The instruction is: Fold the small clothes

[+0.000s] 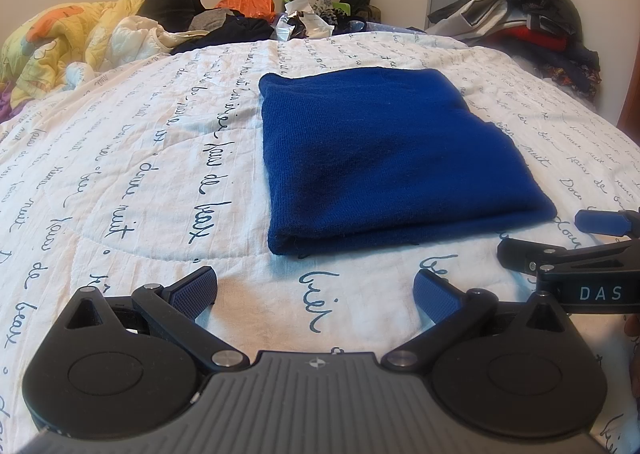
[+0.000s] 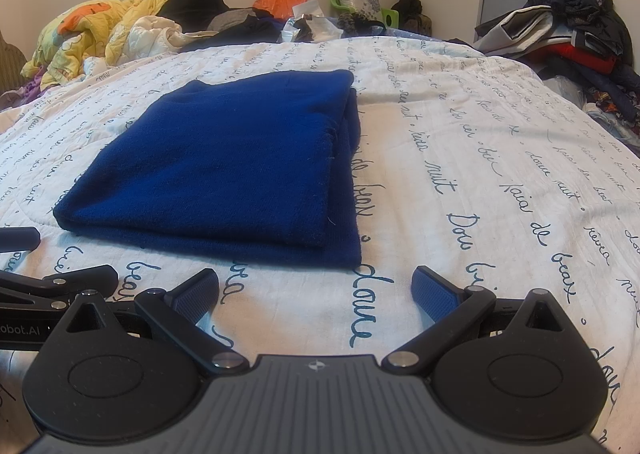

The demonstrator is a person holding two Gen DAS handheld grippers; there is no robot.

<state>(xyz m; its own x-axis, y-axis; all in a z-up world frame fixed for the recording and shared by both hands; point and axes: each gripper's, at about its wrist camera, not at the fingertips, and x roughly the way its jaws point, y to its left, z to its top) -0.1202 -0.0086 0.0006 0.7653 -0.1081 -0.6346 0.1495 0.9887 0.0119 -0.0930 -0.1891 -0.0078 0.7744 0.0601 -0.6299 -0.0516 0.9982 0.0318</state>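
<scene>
On the quilt (image 1: 120, 157), both the left gripper (image 1: 316, 288) and right gripper (image 2: 316, 288) sit released (nothing held); a careless regrasp could unfold the blue garment (image 1: 380, 157).

Home bedroom: quilted bed (image 1: 160, 173), clothes heaps (image 2: 576, 33)

Black linkage tool (image 1: 315, 288) with blue textured pads (image 1: 195, 288), silver screws.

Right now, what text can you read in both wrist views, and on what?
"DAS": right gripper body, left wrist view.
"obot.AI", start cut off: left gripper body, right wrist view.
"de beax", "nuit", "bien", "doux": cursive on the white quilt.
Farther quilt script: too small to read.
</scene>
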